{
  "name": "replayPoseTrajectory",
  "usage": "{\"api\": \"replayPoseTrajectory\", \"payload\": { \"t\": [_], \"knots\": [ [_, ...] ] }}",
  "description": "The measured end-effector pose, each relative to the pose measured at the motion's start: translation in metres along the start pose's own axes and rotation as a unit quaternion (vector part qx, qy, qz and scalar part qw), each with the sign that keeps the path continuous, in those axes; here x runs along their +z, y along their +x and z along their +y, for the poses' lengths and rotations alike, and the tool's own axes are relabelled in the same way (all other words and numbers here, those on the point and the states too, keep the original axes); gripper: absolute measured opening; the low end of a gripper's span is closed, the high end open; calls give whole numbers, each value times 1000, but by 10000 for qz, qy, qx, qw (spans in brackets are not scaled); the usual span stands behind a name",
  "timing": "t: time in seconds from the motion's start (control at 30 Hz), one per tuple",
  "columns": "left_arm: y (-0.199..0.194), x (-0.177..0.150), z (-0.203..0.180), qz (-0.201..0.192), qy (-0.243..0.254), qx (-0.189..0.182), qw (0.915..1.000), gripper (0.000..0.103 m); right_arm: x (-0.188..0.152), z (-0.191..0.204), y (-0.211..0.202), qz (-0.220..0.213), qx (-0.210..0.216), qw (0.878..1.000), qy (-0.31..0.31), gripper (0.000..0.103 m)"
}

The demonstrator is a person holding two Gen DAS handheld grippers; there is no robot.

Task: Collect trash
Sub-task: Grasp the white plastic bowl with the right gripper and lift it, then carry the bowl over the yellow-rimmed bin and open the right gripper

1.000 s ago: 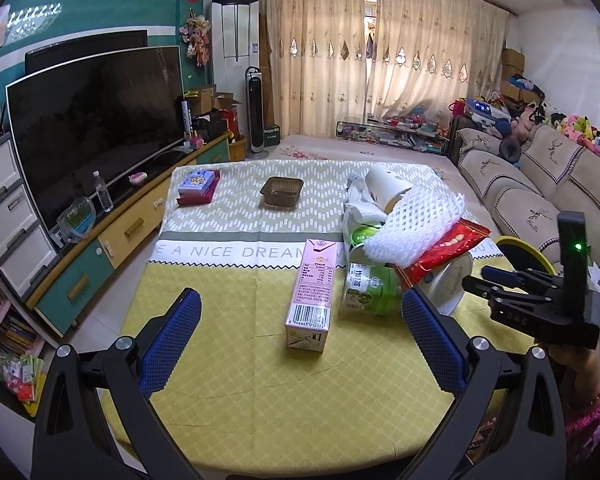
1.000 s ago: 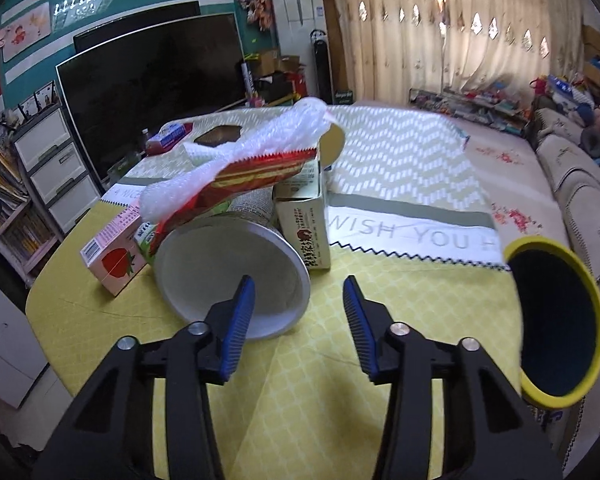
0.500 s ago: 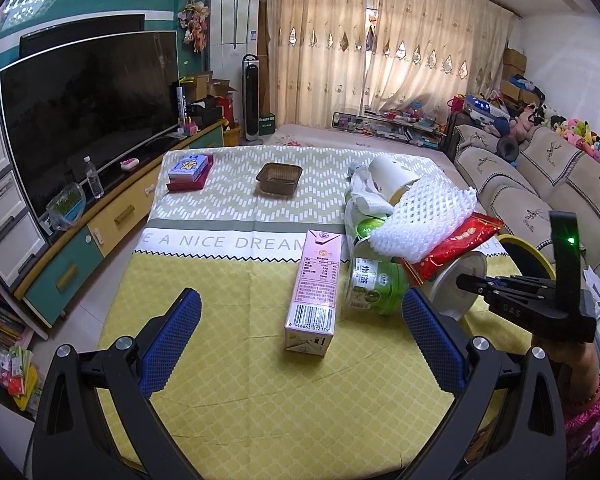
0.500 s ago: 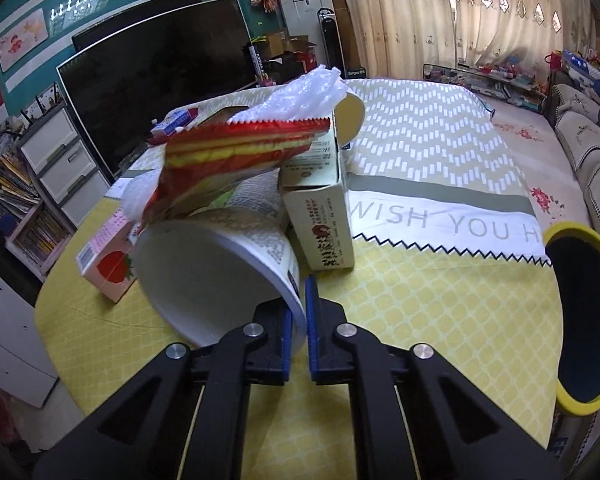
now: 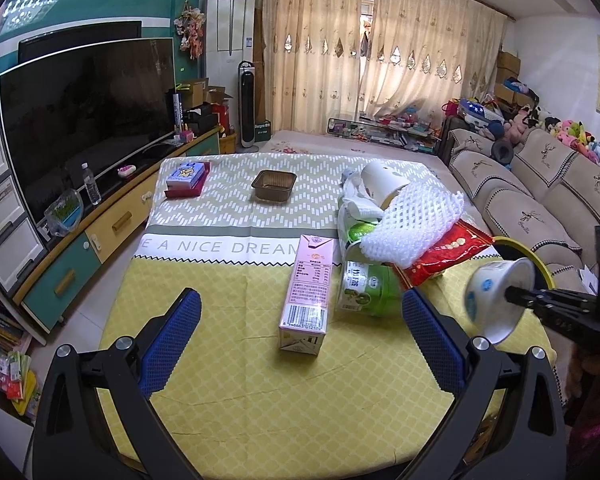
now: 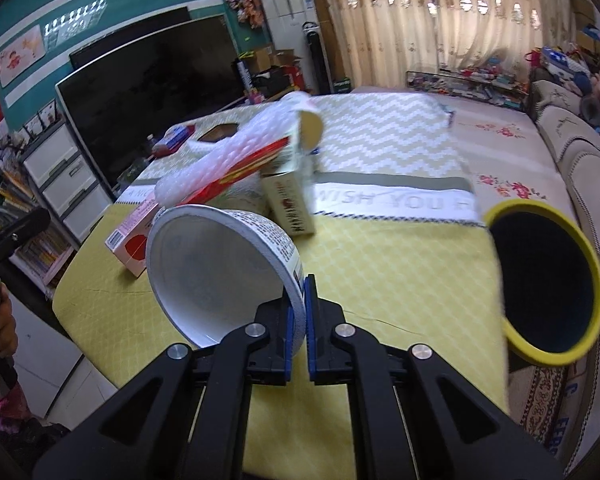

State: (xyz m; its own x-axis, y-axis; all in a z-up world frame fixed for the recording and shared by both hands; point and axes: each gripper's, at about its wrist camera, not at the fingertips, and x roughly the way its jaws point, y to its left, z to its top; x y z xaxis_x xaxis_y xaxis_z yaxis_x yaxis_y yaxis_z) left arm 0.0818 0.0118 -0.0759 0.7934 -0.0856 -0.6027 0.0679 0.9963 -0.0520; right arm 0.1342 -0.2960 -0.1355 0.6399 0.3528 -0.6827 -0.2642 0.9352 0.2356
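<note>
My right gripper [image 6: 298,312] is shut on the rim of a white paper bowl [image 6: 220,268] and holds it lifted off the table; the bowl also shows in the left wrist view [image 5: 498,300]. My left gripper [image 5: 300,332] is open and empty above the yellow tablecloth [image 5: 240,380], facing a pink milk carton [image 5: 308,292]. Behind it lies a trash pile: a green can [image 5: 366,290], white foam netting [image 5: 412,224], a red snack wrapper [image 5: 444,254] and a white paper cup [image 5: 382,180].
A yellow-rimmed black bin [image 6: 548,284] stands at the table's right edge. A brown tray [image 5: 274,186] and a boxed card set [image 5: 186,178] sit at the far end. A TV [image 5: 84,108] is left, a sofa [image 5: 532,208] right.
My right gripper closed on the bowl's rim, then lifted it away from the pile and toward the right. The left gripper stayed open and shifted only slightly.
</note>
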Motion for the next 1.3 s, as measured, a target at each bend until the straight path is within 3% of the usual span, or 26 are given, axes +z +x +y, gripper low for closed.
{"api": "replayPoseTrajectory", "payload": {
  "t": [0.13, 0.27, 0.33, 0.47, 0.57, 0.7, 0.77, 0.83, 1.3],
  "knots": [
    [-3, 0, -4, -11, 29, -38, 10000, 99, 1, -36, -25, -310, -409, 9980, 382, 5],
    [-2, 0, -8, 16, 59, -62, 10000, 99, 3, -90, -39, -515, -1105, 9879, 961, 5],
    [0, 1, -8, 40, 59, -77, 9999, 99, 3, -123, -35, -436, -1595, 9781, 1266, 5],
    [3, 1, -8, 87, 67, -75, 9999, 99, 0, -173, -18, -167, -2190, 9615, 1651, 5],
    [8, 2, -10, 127, 83, -81, 9999, 99, -3, -197, -1, 46, -2399, 9536, 1820, 5],
    [17, 4, -14, 208, 127, -98, 9997, 99, -5, -210, 14, 215, -2650, 9454, 1884, 9],
    [21, 3, -16, 241, 145, -108, 9995, 99, -5, -215, 19, 229, -2728, 9429, 1898, 24],
    [25, 3, -16, 275, 151, -137, 9994, 99, -2, -219, 23, 215, -2726, 9421, 1941, 29],
    [72, -8, -10, 639, 218, -96, 9977, 99, 0, -170, -7, -190, -2479, 9542, 1665, 39]
  ]
}}
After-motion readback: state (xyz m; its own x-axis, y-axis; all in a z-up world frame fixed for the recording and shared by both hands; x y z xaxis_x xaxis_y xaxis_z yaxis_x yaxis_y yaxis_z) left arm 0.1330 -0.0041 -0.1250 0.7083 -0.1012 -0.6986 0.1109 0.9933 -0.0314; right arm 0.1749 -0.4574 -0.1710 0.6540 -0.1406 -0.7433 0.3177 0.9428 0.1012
